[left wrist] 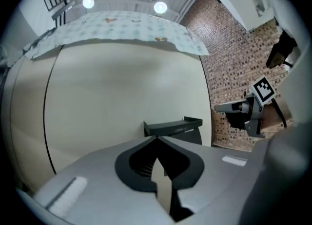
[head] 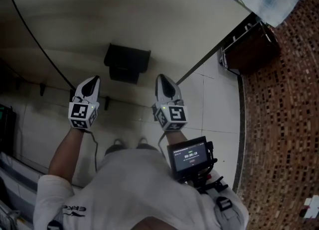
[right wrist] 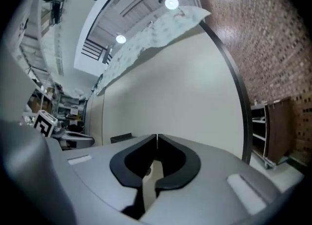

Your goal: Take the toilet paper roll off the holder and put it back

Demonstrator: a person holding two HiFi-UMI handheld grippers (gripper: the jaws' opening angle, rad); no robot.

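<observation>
Toilet paper roll: not visible in any view. If it is on the holder (head: pixel 127 62), it is probably tucked under the dark top shelf, hidden from here.

Holder: dark, fixed to the cream wall (head: pixel 149 20). It lies ahead of both grippers, apart from them and untouched.

Left gripper (head: pixel 92 79): jaws together, nothing between them, aimed at the holder.

Right gripper (head: pixel 162 78): jaws also closed and empty, beside the left one and level with it.

Handling, as a judgement: a roll should be light, soft and easily crushed, with a loose end that unwinds. Best to open wide and take it across the outer wrap near the middle, squeezing gently. Pinching the stiffer cardboard core's rim would also work.

Further out: brick wall (head: pixel 284 124) to the right, with a brown cabinet (head: pixel 251 45) against it.
</observation>
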